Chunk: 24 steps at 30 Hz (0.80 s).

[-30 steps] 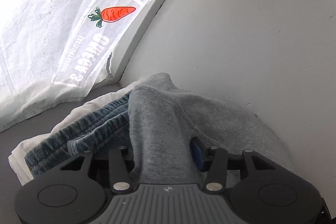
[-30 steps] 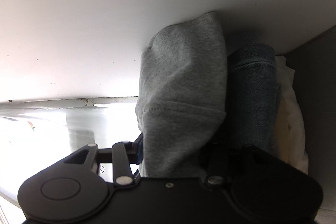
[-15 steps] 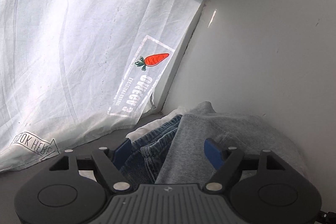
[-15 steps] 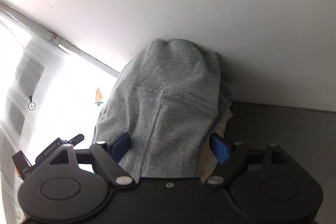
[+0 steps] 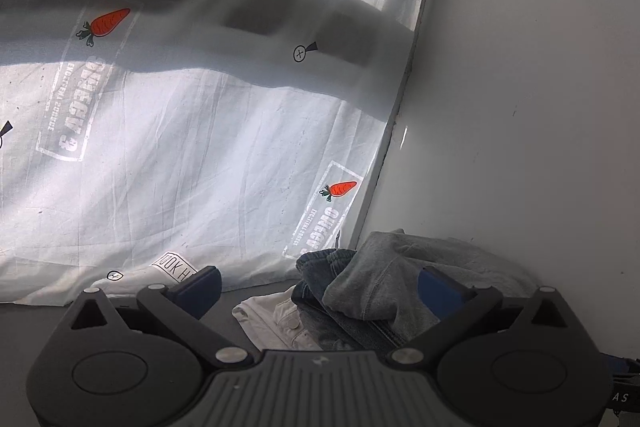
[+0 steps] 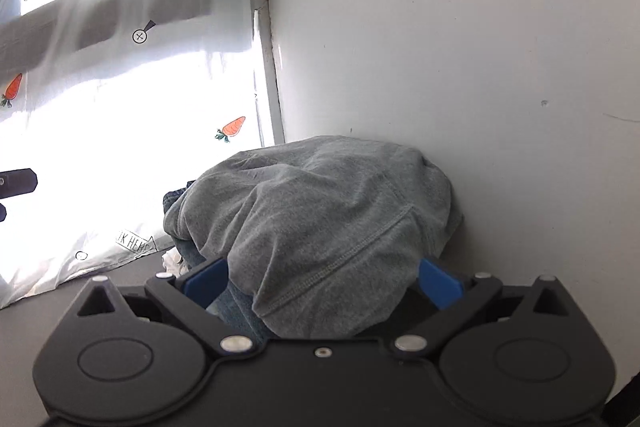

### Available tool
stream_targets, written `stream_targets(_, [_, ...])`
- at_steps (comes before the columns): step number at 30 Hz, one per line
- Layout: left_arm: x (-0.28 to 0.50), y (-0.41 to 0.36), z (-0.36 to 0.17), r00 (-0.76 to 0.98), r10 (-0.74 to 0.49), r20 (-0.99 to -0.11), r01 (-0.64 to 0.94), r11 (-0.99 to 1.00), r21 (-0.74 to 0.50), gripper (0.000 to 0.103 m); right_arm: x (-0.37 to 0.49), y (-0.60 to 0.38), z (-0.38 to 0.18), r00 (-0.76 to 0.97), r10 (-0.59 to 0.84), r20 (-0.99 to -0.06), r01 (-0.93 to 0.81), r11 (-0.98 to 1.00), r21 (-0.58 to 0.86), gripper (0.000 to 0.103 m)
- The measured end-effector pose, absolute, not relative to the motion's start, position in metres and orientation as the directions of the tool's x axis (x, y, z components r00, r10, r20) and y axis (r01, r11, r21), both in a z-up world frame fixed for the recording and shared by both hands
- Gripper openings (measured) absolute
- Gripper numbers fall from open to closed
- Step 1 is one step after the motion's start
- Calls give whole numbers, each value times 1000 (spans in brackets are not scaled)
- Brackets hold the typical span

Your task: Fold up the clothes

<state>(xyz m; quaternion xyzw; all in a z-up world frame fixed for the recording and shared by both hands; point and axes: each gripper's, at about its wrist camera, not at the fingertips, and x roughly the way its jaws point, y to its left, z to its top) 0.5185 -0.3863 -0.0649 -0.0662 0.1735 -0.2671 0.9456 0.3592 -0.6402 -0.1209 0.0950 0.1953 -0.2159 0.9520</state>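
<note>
Against wall (image 6: 460, 47) — grey garment (image 6: 320, 223) atop stack; both grippers' fingers (image 5: 440, 289) spread wide, gripping nothing — curtain (image 5: 180, 147) leftward

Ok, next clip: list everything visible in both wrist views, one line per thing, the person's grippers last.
grey sweatshirt garment: one, grey, top of the pile, against the wall.
denim garment: one, blue, under the grey one.
white garment: one, off-white, bottom of the pile.
printed sheet: one, white with carrots and lettering, hanging left of the pile.
wall: one, white, behind the pile.
surface: one, dark grey, under the pile.
left gripper: one, black with blue pads, open, holding nothing.
right gripper: one, black with blue pads, open around the grey garment's near edge.
</note>
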Motion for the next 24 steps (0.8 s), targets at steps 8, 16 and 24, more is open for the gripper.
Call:
stream_targets(8, [404,-307,-37,901,-377,-217,326,915,-236,103,331,-572,-105,926,-111,-361,148,986,76,103])
stream_targets(16, [320,-228,-9,960,-169,-224,131,976,-176,103,293,-471,-87,942,-35,-333,27,999,-28,103])
stream_targets(24, [253,-145,-5,947,-168,-274,141,983,-114,103,252,-383,-64,923,110,-369,-42,981,189,103])
